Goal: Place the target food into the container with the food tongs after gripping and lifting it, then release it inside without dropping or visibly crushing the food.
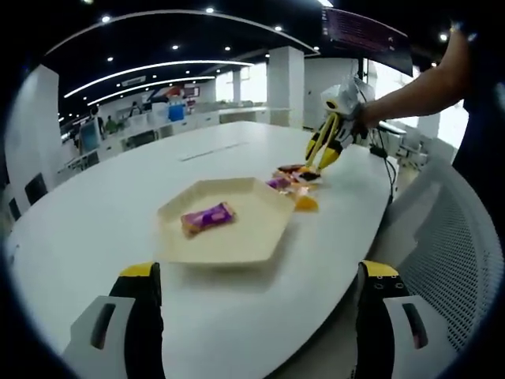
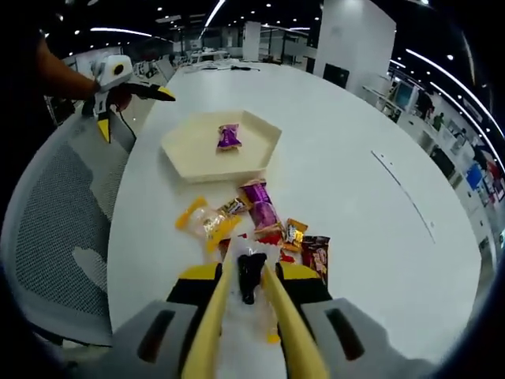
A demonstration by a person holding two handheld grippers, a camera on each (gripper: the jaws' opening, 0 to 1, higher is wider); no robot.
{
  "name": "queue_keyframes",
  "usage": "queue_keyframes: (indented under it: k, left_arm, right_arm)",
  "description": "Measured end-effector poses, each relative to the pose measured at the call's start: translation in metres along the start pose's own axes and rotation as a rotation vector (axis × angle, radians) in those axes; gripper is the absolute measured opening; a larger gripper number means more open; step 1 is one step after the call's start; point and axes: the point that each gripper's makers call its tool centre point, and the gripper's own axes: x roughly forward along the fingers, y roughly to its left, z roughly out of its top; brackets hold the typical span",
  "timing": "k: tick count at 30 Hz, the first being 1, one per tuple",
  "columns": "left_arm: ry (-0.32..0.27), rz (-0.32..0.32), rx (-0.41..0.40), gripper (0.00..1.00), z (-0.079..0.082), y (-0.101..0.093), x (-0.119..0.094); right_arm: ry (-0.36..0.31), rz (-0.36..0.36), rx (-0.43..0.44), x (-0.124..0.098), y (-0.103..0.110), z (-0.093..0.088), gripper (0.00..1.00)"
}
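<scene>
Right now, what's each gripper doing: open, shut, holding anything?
Left gripper: open, jaws wide apart, holding nothing, short of the tray.
Right gripper: shut on the tongs, whose tips are at a dark snack in the pile.

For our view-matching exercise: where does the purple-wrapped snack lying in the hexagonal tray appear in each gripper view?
Left gripper view: the purple-wrapped snack lies left of centre, inside the hexagonal tray.
Right gripper view: the snack sits in the upper middle, inside the tray.
Shared landmark: the loose pile of wrapped snacks beside the tray.
</scene>
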Motion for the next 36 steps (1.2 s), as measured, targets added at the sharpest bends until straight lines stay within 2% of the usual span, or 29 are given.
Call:
queue_keyframes:
  k: [5,10,15,26,36]
  left_arm:
    - [0.007,0.001,0.002,1.00,-0.001,0.000,0.000]
    - [0.008,0.004,0.002,1.00,-0.001,0.000,0.000]
    - [0.007,0.014,-0.005,1.00,-0.001,0.002,0.000]
    - [0.008,0.006,0.000,1.00,-0.002,0.000,0.001]
    - [0.010,-0.001,0.011,1.00,-0.001,-0.001,0.001]
  right_arm:
    - [0.015,-0.004,0.002,0.008,-0.001,-0.002,0.26]
    - [0.042,0.004,0.059,0.012,-0.002,-0.008,0.25]
    - [0.065,-0.024,0.120,0.010,-0.009,-0.009,0.21]
    - [0.075,-0.005,0.164,0.003,0.001,-0.014,0.20]
    - [0.049,-0.007,0.186,-0.003,-0.003,0.010,0.20]
